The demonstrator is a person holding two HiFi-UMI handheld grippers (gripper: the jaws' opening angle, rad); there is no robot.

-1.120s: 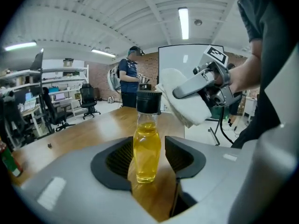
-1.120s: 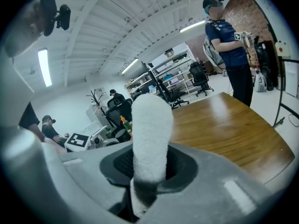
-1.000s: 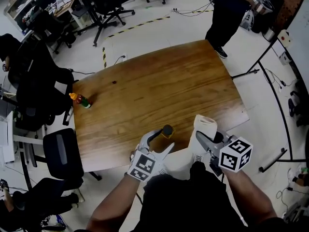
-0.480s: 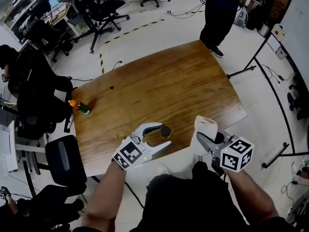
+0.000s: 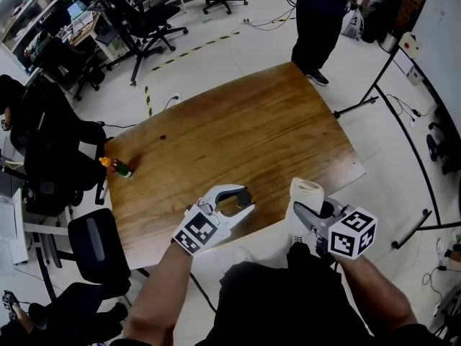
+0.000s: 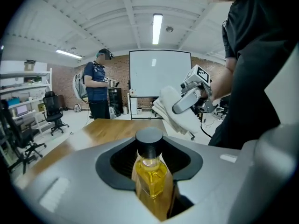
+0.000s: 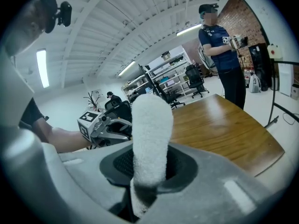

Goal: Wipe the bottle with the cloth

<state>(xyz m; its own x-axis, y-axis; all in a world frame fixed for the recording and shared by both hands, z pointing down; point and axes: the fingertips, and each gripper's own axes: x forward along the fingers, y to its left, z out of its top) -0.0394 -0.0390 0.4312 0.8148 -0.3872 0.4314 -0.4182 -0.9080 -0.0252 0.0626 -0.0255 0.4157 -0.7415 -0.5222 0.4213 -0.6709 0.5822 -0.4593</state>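
The small clear bottle (image 6: 152, 174) of yellow liquid with a black cap is gripped by the left gripper (image 5: 241, 199), whose jaws have just been closing on it, at the near edge of the brown wooden table (image 5: 238, 128). Its base is hidden. The folded white terry cloth (image 7: 150, 134) is clamped upright in the right gripper (image 5: 302, 209), its lower end concealed.

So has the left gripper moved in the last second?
Yes. The left gripper has swung its back end leftward, in over the table's near edge, its jaws just closing on the bottle.
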